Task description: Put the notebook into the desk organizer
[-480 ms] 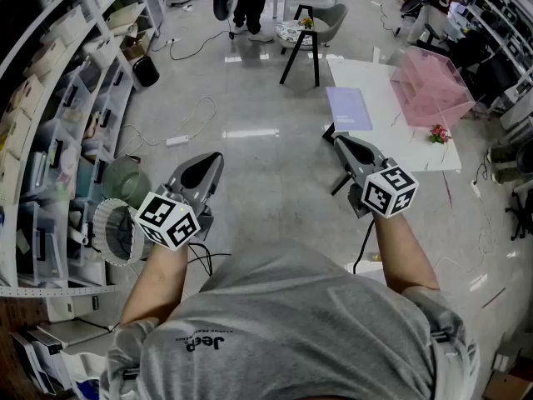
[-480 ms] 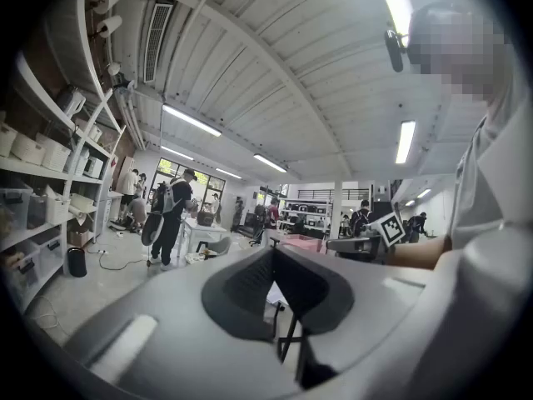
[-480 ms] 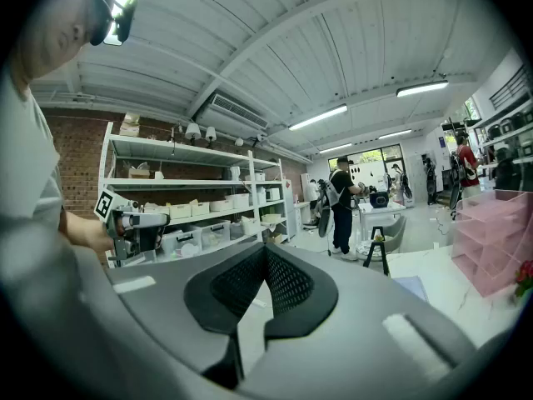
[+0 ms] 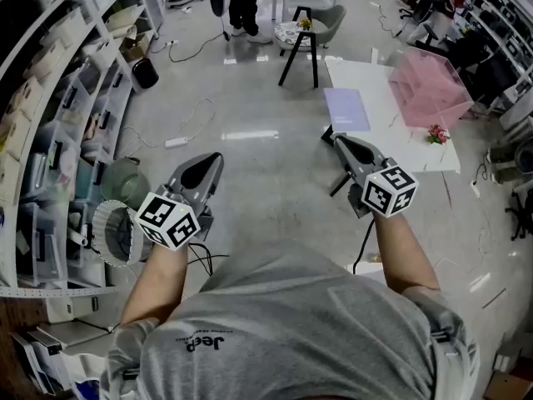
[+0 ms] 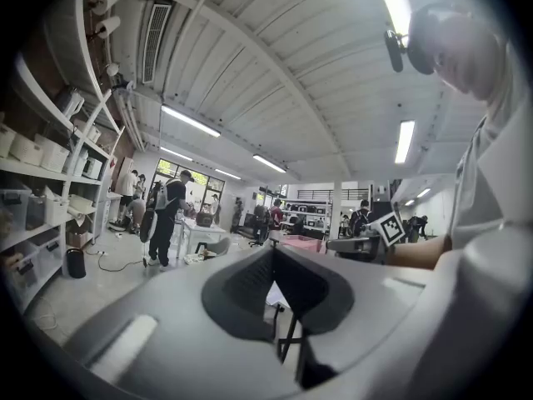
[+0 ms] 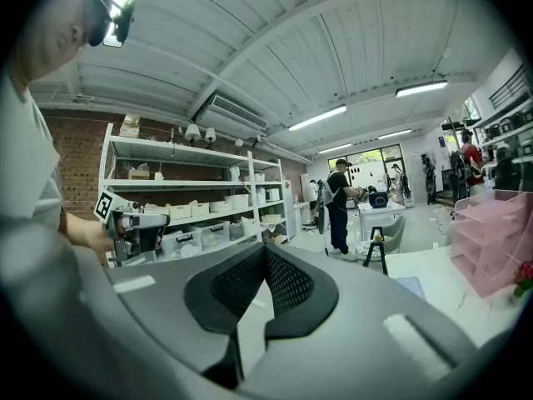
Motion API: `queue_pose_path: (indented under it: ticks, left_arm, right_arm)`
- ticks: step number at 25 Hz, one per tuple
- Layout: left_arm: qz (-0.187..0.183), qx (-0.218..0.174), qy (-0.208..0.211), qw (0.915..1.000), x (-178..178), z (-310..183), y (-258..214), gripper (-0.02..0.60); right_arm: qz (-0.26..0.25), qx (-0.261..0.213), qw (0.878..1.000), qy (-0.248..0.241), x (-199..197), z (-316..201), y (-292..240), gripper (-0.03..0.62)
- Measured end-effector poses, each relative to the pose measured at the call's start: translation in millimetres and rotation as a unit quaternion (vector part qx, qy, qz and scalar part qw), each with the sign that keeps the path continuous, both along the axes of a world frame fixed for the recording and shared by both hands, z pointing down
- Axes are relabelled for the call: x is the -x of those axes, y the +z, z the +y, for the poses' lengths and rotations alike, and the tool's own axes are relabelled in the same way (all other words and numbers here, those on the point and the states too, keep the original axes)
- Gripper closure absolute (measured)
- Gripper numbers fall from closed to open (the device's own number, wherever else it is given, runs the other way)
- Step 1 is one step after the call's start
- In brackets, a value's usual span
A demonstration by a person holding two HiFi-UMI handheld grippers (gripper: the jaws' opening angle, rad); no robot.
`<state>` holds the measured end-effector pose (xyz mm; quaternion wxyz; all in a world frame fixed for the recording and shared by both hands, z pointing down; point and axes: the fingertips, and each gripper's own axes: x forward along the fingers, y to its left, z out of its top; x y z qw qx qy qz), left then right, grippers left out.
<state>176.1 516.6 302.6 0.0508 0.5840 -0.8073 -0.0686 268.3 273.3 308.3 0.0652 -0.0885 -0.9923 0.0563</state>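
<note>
Lavender notebook (image 4: 347, 108) lies flat by the left edge of the table (image 4: 391, 150), the pink organizer (image 4: 429, 86) standing on the table's right part. Both the left gripper (image 4: 206, 161) and the right gripper (image 4: 337, 140) hang off the table, jaws together, empty. Best move, I'd judge: step in, open the right jaws and pinch the notebook's side nearest the table's edge, since a flat cover offers little lip. Bare floor before the table gives room, but the table's corner sits just ahead of the right gripper.

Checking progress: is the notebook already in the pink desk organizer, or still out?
Out. The notebook lies flat on the white table, beside the pink desk organizer and apart from it.
</note>
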Motion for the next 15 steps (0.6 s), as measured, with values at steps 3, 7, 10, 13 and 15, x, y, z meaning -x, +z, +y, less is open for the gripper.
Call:
queue_pose_path:
  ticks: [3,7,10,13,15]
  left_arm:
    - [-0.001,0.001,-0.002,1.0000,1,-1,0,0.523]
    - [-0.003,-0.001,-0.003,1.0000,0,-3,-1,0.523]
    - [0.000,-0.021,0.004,0.9998,-4,-4,-11,0.523]
    - [0.004,-0.029,0.020,0.9994,-6,-10,-12,0.477]
    - [0.014,-0.019,0.027,0.9993,-6,-19,-8,0.157]
  right_arm:
    - [-0.004,0.003,1.000,0.000,1,-2,-1,0.592]
    - [-0.006,-0.002,1.000,-0.001,0,-4,0,0.591]
    - [-0.006,-0.001,1.000,-0.005,0,-5,0,0.591]
    - [-0.007,0.002,1.000,-0.009,-1,-6,-1,0.592]
    - [-0.008,0.002,1.000,-0.012,-3,-9,-2,0.591]
